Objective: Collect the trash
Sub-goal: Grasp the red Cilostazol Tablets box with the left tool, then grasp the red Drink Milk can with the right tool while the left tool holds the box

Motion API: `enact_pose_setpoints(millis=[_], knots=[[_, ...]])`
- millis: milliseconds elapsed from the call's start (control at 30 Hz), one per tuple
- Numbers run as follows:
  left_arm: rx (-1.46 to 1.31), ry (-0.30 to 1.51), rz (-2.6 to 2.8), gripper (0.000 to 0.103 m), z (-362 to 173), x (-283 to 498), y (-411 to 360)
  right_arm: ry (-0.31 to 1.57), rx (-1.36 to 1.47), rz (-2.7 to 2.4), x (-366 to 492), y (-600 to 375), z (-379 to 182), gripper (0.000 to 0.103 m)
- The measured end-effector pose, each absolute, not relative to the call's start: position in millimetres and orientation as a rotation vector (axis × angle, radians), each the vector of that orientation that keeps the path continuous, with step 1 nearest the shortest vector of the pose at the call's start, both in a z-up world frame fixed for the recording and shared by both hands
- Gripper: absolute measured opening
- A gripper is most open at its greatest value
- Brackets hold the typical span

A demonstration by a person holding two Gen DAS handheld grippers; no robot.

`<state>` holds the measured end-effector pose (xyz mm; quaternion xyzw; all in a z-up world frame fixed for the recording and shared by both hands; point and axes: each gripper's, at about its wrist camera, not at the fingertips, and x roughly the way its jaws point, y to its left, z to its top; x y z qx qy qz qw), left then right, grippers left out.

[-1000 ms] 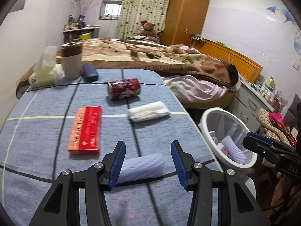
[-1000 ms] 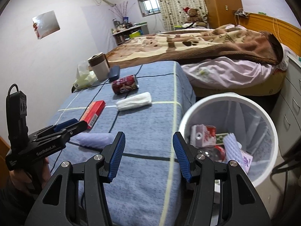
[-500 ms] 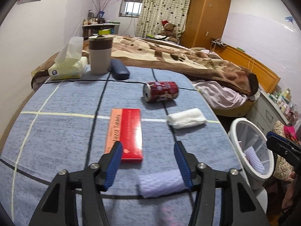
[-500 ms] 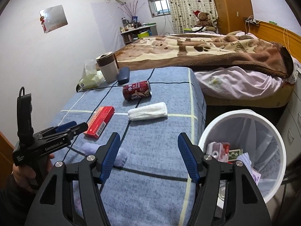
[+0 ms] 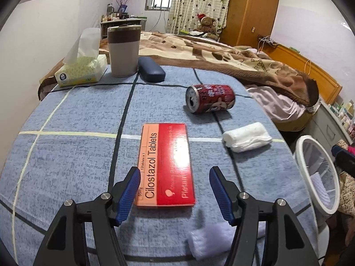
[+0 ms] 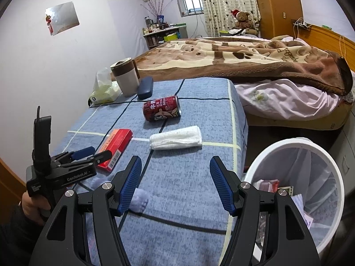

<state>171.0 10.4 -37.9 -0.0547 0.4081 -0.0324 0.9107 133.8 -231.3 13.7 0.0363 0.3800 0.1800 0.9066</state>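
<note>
On the blue checked tablecloth (image 5: 66, 155) I count one flat red cardboard box of tablets (image 5: 166, 164), one red drink can lying on its side (image 5: 210, 98), one rolled white cloth (image 5: 246, 137) and one lavender ribbed fabric roll (image 5: 208, 243). At the far end stand one beige tumbler with a brown band (image 5: 124, 51), one dark blue glasses case (image 5: 152, 72) and one yellow tissue pack (image 5: 81, 71). There is one white round waste bin (image 6: 297, 190) beside the table, one brown teddy bear in a red hat (image 6: 241, 18) by the curtain, and two black grippers with blue pads, the left gripper (image 5: 175, 190) and the right gripper (image 6: 175, 185).

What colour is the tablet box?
The tablet box is red with an orange strip, clearest in the left wrist view.
</note>
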Motion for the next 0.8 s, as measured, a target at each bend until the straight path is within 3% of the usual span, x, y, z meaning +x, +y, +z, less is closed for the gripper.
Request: enact_pose_setpoints(millis=[267,800], knots=[[-0.160,0.921,-0.044,0.064,-61.8,187.7,21.9,0.808,0.025,0.386,155.0,-214.3,7.8,0.067],[-0.162,0.826,-0.038,0.061,-37.2,174.2,44.1,0.850,-0.095,0.414,201.6,-177.8,3.5,0.067]])
